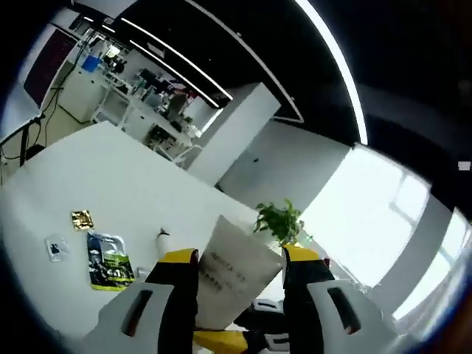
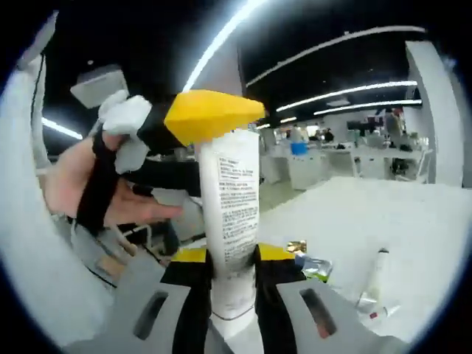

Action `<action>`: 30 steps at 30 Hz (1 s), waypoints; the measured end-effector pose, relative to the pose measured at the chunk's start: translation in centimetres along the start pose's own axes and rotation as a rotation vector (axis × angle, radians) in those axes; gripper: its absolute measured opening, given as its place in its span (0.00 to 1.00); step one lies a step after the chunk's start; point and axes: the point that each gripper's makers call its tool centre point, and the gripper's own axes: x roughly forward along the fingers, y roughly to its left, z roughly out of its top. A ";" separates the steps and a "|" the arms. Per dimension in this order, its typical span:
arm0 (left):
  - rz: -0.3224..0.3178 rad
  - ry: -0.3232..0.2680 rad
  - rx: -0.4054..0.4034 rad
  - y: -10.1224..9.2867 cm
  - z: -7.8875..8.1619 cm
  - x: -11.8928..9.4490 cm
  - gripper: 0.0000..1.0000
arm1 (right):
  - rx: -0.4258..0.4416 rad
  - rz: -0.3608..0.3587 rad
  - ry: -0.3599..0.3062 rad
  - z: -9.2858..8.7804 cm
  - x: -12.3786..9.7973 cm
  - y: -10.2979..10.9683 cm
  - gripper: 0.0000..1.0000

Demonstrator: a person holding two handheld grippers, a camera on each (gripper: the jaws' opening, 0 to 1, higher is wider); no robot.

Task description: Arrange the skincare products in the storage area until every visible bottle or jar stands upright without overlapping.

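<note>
Left gripper (image 1: 240, 265): the jaws are closed on the flat crimped end of a white tube (image 1: 230, 284), which stands between the yellow-tipped jaw ends with printed text facing the camera. Beyond the jaws, to their left, the white bench (image 1: 96, 184) carries a green and black sachet (image 1: 108, 261), a small gold sachet (image 1: 82, 219), a small clear packet (image 1: 57, 248) and a small white item (image 1: 163, 236) just off the left jaw tip; what that last item is cannot be told. A green potted plant (image 1: 280, 220) stands just beyond the right jaw tip. Right gripper (image 2: 233, 259): the jaws are clamped on the lower body of the same white tube (image 2: 232, 228), which rises upright between them and well past the tips. At the tube's upper end the left gripper (image 2: 203, 118) reaches in from the left with a yellow jaw tip against the tube, held by a person's hand (image 2: 88, 184) with a black strap across it. To the right of the jaws, lying on the bench (image 2: 376, 214), are a slim white tube (image 2: 376, 274), a gold sachet (image 2: 296, 246) and a green sachet (image 2: 316, 267) close beside the right jaw.
</note>
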 end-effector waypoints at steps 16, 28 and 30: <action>-0.359 0.102 0.178 -1.1 2.4 0.0 0.43 | 0.241 0.318 -0.144 3.2 -2.9 2.3 0.13; -0.632 0.396 0.491 -4.8 -2.5 0.4 0.24 | 0.113 0.430 -0.007 2.2 -4.0 3.1 0.13; -0.625 0.415 0.492 -4.6 -2.9 0.5 0.22 | 0.104 0.416 0.001 1.9 -4.2 2.8 0.13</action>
